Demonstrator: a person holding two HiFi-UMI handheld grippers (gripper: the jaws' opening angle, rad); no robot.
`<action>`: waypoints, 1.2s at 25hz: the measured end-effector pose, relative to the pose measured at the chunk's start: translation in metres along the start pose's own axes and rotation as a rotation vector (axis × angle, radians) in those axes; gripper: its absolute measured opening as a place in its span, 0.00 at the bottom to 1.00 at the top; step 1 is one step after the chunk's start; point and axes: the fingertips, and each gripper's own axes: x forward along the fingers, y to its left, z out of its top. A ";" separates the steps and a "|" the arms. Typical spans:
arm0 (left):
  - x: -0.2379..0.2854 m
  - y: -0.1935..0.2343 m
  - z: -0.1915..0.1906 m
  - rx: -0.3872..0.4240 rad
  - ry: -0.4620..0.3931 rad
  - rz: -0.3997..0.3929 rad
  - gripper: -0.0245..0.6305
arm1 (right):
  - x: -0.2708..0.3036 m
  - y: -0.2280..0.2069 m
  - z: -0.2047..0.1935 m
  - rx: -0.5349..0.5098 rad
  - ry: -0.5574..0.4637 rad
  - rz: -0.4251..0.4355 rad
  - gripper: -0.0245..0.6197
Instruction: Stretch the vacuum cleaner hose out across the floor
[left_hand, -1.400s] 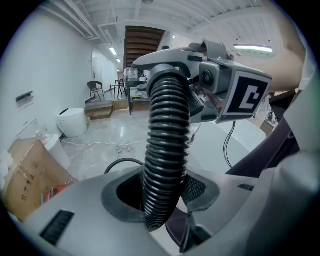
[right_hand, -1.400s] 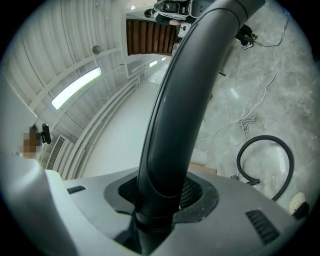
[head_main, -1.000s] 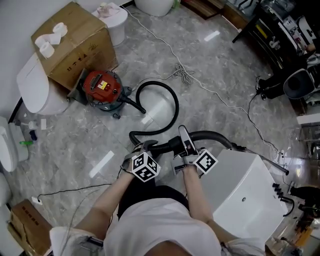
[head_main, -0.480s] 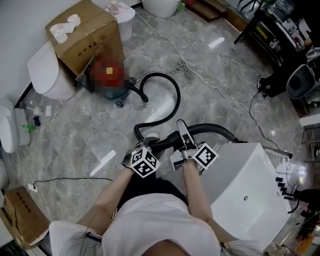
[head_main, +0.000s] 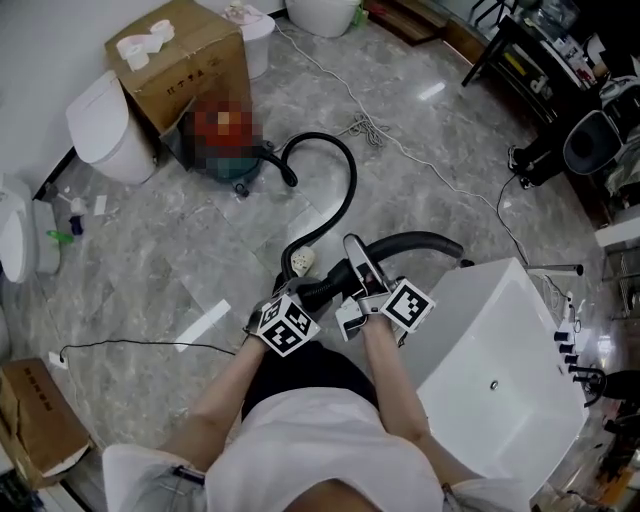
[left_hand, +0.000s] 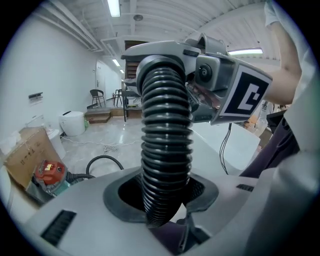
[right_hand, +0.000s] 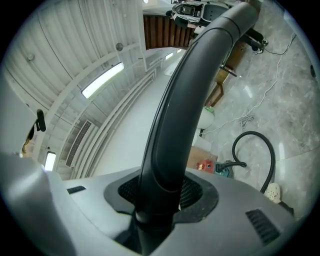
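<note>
The red vacuum cleaner (head_main: 222, 140) stands on the grey floor by a cardboard box. Its black hose (head_main: 345, 180) arcs away from it and runs back to my hands. In the head view my left gripper (head_main: 297, 295) is shut on the ribbed hose, and its jaws have just been closing a little on it. The ribbed hose (left_hand: 165, 150) fills the left gripper view between the jaws of the left gripper (left_hand: 162, 202). My right gripper (head_main: 362, 285) is shut on the hose's smooth curved handle tube (right_hand: 185, 100). In its own view the right gripper (right_hand: 160, 200) clamps the tube's base.
A cardboard box (head_main: 180, 60) and a white bin (head_main: 105, 125) stand beside the cleaner. A large white cabinet (head_main: 500, 350) is close on my right. A white cord (head_main: 400, 145) and a thin black cable (head_main: 130, 345) cross the floor. Dark furniture (head_main: 540, 60) stands far right.
Both grippers have moved back from the cleaner with the hose in them. The cleaner now lies farther off, and the hose loop has opened into a longer arc.
</note>
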 end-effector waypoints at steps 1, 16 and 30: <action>-0.004 -0.009 -0.003 -0.014 -0.007 0.000 0.29 | -0.005 0.006 -0.006 -0.004 0.011 0.006 0.29; -0.038 -0.077 -0.035 -0.114 -0.020 -0.027 0.28 | -0.053 0.039 -0.055 0.012 -0.003 0.009 0.29; -0.098 -0.095 -0.089 -0.148 0.004 -0.087 0.28 | -0.047 0.076 -0.130 0.026 0.037 -0.004 0.29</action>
